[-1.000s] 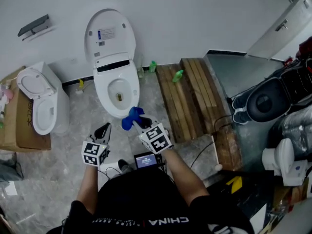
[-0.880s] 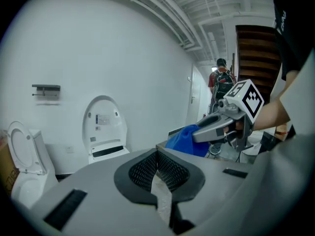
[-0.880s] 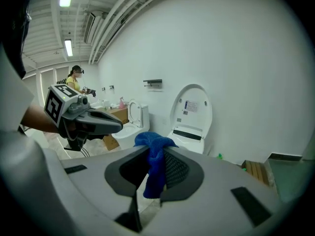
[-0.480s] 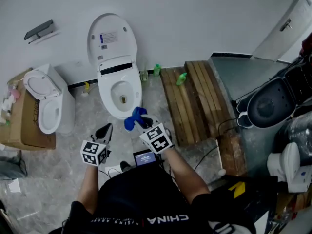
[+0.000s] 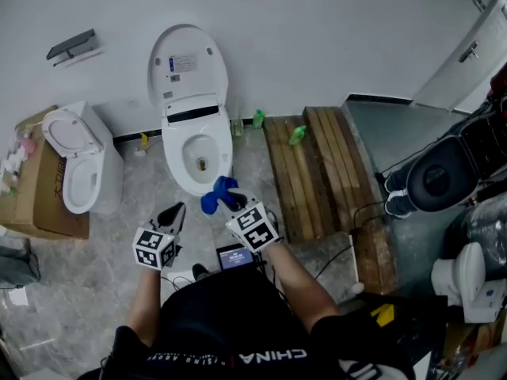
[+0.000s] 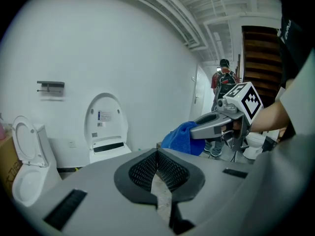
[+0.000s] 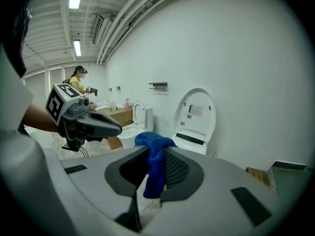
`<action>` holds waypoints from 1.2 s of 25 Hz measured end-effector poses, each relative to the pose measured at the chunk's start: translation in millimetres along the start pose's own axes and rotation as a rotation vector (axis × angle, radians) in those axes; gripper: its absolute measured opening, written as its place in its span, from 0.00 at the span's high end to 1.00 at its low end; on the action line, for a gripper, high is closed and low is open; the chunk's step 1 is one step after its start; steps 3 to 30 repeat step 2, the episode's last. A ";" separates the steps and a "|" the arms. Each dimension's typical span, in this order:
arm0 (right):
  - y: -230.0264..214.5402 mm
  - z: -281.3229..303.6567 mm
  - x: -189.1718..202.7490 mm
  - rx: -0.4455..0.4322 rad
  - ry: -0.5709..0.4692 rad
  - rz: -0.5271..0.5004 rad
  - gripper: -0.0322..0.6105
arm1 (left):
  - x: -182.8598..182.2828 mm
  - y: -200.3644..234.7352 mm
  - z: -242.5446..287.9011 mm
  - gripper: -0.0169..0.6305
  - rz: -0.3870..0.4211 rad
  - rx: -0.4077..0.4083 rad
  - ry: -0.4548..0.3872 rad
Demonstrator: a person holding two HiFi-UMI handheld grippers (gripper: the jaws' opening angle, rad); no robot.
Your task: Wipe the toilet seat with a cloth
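A white toilet [image 5: 194, 145] stands against the wall with its lid [image 5: 188, 63] raised; it also shows in the left gripper view as the toilet [image 6: 106, 149] and in the right gripper view as the toilet [image 7: 194, 134]. My right gripper [image 5: 226, 199] is shut on a blue cloth [image 5: 215, 194], held just in front of the bowl's front rim. The blue cloth [image 7: 155, 163] hangs between its jaws, and the cloth [image 6: 184, 137] shows bunched beside the right gripper [image 6: 216, 127]. My left gripper [image 5: 172, 214] is shut and holds nothing, over the floor to the bowl's left front.
A second white toilet [image 5: 73, 165] stands at the left beside a cardboard box [image 5: 28, 204]. Wooden planks [image 5: 305, 169] lie right of the toilet, with small green bottles [image 5: 297, 135] near the wall. A black chair [image 5: 440, 176] and cables [image 5: 333, 244] are at the right.
The view has shifted slightly, so the toilet sits a bit lower and to the right in the picture. Both grippers keep their places and the cloth stays in the right gripper.
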State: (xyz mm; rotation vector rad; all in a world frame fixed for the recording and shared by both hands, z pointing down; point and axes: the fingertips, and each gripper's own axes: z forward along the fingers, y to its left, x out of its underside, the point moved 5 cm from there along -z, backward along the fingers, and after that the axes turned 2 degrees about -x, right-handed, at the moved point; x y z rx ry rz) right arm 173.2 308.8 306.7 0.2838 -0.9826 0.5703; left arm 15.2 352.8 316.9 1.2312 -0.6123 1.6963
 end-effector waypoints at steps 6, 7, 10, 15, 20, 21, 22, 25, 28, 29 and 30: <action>-0.5 -0.6 1.8 -0.003 0.002 0.001 0.84 | 1.1 -1.2 1.1 0.96 0.001 -0.003 0.001; -0.5 -0.6 1.8 -0.003 0.002 0.001 0.84 | 1.1 -1.2 1.1 0.96 0.001 -0.003 0.001; -0.5 -0.6 1.8 -0.003 0.002 0.001 0.84 | 1.1 -1.2 1.1 0.96 0.001 -0.003 0.001; -0.5 -0.6 1.8 -0.003 0.002 0.001 0.84 | 1.1 -1.2 1.1 0.96 0.001 -0.003 0.001; -0.5 -0.6 1.8 -0.003 0.002 0.001 0.84 | 1.1 -1.2 1.1 0.96 0.001 -0.003 0.001; -0.5 -0.6 1.8 -0.003 0.002 0.001 0.84 | 1.1 -1.2 1.1 0.96 0.001 -0.003 0.001; -0.5 -0.6 1.8 -0.003 0.002 0.001 0.84 | 1.1 -1.2 1.1 0.96 0.001 -0.003 0.001; -0.5 -0.6 1.8 -0.003 0.002 0.001 0.84 | 1.1 -1.2 1.1 0.96 0.001 -0.003 0.001; -0.5 -0.6 1.8 -0.003 0.002 0.001 0.84 | 1.1 -1.2 1.1 0.96 0.001 -0.003 0.001; -0.5 -0.6 1.8 -0.003 0.002 0.001 0.84 | 1.1 -1.2 1.1 0.96 0.001 -0.003 0.001; -0.5 -0.6 1.8 -0.003 0.002 0.001 0.84 | 1.1 -1.2 1.1 0.96 0.001 -0.003 0.001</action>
